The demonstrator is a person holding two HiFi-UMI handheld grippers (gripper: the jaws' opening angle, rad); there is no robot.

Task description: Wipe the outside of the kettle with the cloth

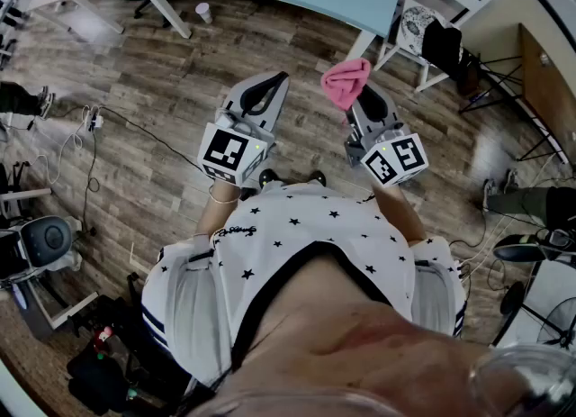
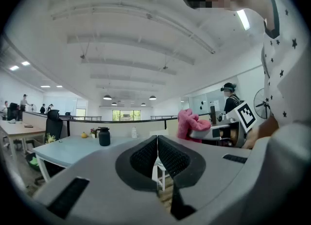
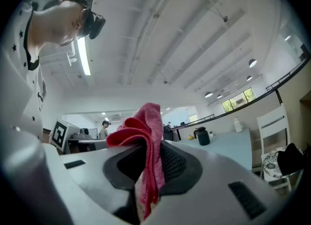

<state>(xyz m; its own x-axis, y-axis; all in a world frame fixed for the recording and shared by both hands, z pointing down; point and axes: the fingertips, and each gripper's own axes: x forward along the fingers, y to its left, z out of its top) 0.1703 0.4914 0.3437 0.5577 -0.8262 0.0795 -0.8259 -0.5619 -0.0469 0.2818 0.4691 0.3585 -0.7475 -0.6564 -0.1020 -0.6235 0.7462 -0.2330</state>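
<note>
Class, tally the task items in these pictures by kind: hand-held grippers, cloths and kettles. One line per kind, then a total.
hand-held grippers: 2 (left hand-held gripper, shut and empty; right hand-held gripper, shut on the cloth)
pink cloth: 1
dark kettle on the far table: 1
Total: 4
</note>
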